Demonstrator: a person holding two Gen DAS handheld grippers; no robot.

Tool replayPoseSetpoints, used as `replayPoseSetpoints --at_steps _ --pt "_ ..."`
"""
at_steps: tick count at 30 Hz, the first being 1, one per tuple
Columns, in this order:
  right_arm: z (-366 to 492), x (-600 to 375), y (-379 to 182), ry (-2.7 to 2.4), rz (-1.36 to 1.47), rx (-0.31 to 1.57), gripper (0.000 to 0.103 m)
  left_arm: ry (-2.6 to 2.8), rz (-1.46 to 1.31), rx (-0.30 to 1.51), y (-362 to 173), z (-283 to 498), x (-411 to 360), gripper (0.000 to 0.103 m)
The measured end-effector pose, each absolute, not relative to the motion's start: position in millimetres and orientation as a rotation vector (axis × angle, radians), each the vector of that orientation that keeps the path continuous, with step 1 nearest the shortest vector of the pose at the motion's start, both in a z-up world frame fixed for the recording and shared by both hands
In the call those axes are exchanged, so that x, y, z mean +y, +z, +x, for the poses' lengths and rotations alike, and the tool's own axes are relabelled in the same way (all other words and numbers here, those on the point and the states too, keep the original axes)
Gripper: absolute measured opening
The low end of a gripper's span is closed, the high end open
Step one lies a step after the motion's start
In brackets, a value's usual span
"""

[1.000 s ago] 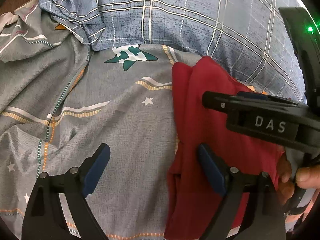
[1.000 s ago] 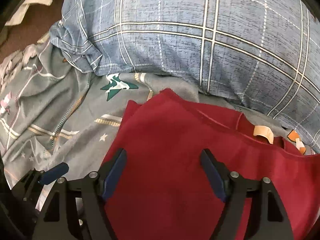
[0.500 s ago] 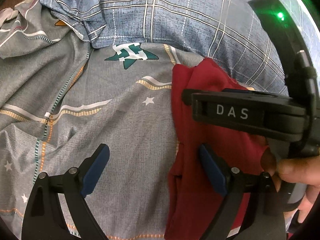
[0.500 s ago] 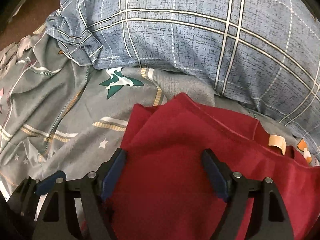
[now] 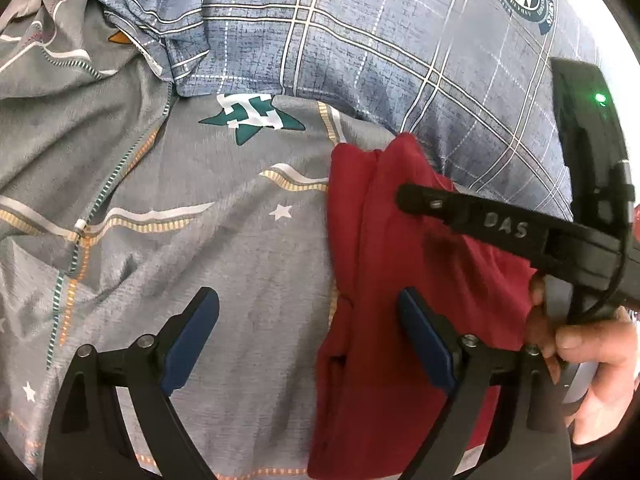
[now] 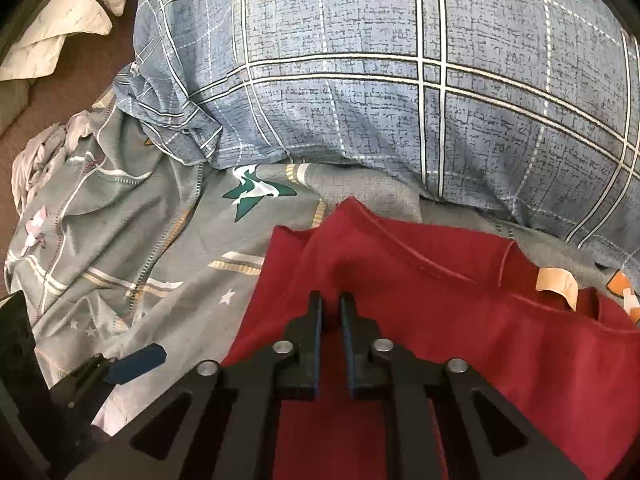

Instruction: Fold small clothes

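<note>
Pinching a raised fold of the red garment, the right tool has its blue-padded fingers drawn almost together, only a thin slit between them, with cloth bunched at the tips. The left tool stands wide apart, gripping nothing; its left pad hovers over the grey bedsheet and its right pad over the garment's left edge. In the left wrist view the right tool's black body, marked DAS, reaches across the garment from the right, held by the person's right hand, with a green light glowing on its upper part.

The red garment lies on the bed in a soft, loosely doubled heap, matte knit with stitched hems and a pale neck label at its collar. Its left side is folded into a long vertical strip. The bedsheet beneath is grey, wrinkled, and printed with white stars, striped ribbons and a green star figure. Beyond sits a plump blue plaid pillow of woven-look fabric with white grid lines.
</note>
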State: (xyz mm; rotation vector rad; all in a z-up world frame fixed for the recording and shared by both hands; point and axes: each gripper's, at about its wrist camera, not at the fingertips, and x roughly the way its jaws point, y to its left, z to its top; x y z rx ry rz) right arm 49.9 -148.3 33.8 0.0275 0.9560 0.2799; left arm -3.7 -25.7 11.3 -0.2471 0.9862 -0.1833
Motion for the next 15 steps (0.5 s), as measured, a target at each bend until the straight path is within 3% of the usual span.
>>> replayPoseSetpoints --at_steps 2,7,9,12,14,15 --pt "54.8 -138.7 30.0 0.267 -0.011 0.986 0.08 -0.166 -0.218 0.99 11.1 -3.7 -26.8 0.092" --pt "64.1 -101.0 21.9 0.267 -0.159 1.007 0.083 -0.169 -0.192 1.003 10.7 -5.8 -27.1 0.092" --pt "69.9 -87.8 13.2 0.204 -0.241 1.017 0.077 -0.173 -0.194 1.004 10.8 -5.4 -26.4 0.092" --pt "67.2 -83.3 9.4 0.184 -0.303 0.98 0.056 -0.183 -0.214 1.005 11.7 -4.6 -24.7 0.092" --pt "60.8 -92.2 15.1 0.202 -0.282 0.955 0.026 -0.196 -0.221 0.992 14.8 -5.1 -25.8 0.092" --pt "56.4 -101.7 20.4 0.224 -0.238 0.947 0.021 -0.208 -0.223 0.979 17.4 -6.4 -27.2 0.092"
